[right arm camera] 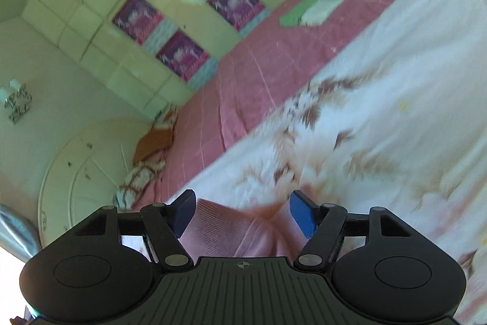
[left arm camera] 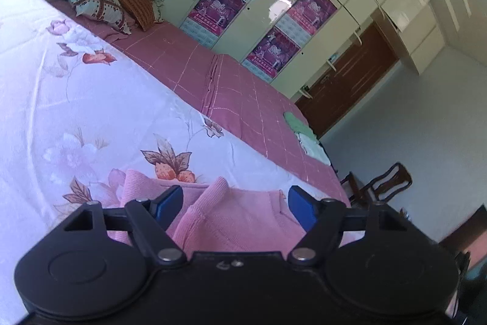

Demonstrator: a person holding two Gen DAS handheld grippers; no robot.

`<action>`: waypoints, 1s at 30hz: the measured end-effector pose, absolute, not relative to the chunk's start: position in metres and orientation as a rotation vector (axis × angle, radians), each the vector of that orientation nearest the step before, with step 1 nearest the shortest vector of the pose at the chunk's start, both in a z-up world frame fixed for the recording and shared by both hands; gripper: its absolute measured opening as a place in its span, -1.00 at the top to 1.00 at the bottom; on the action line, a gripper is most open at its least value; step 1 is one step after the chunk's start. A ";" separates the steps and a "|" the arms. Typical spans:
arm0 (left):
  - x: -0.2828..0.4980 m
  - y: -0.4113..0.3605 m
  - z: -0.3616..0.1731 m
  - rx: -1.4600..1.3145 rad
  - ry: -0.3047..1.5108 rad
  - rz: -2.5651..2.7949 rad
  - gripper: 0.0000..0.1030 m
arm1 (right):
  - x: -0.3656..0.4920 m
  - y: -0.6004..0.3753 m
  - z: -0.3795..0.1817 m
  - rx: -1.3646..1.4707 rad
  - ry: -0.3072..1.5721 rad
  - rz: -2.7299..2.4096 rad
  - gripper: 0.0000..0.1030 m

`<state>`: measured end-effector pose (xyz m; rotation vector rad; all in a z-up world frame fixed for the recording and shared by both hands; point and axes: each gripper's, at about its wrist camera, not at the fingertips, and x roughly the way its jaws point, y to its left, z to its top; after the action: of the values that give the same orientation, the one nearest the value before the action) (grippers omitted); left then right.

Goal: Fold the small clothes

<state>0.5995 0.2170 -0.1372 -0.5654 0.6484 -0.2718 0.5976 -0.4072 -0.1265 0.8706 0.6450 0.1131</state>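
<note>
Left wrist view: left gripper (left arm camera: 236,209) jaws spread wide, gripping nothing; pink knit garment (left arm camera: 225,221) lies between and under them on floral sheet (left arm camera: 91,111). Right gripper (right arm camera: 242,213) likewise wide apart over same garment, pads clear.

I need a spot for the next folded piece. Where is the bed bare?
The floral sheet lies bare beyond the pink garment, up to the pink checked cover. That cover is bare between the pillows and the green and white clothes. It is crowded at those ends.
</note>
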 end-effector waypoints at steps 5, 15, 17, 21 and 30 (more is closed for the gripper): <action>0.612 0.197 -0.136 -0.337 0.724 -0.304 -0.16 | 0.600 -0.399 -0.113 0.673 0.688 0.163 -0.21; 0.638 0.170 -0.161 -0.164 0.816 -0.304 0.22 | 0.620 -0.326 -0.127 0.210 0.775 0.231 -0.11; 0.637 0.171 -0.162 -0.166 0.812 -0.302 0.56 | 0.625 -0.320 -0.135 0.149 0.795 0.240 0.29; 0.622 0.174 -0.156 -0.176 0.734 -0.296 0.76 | 0.622 -0.312 -0.143 0.086 0.796 0.244 0.81; 0.578 0.202 -0.135 -0.363 0.426 -0.220 0.85 | 0.590 -0.339 -0.122 0.265 0.565 0.210 0.83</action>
<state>0.5778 0.2024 -0.1351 -0.3634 0.4259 -0.2199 0.5900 -0.3391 -0.1217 0.2655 0.5652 0.2101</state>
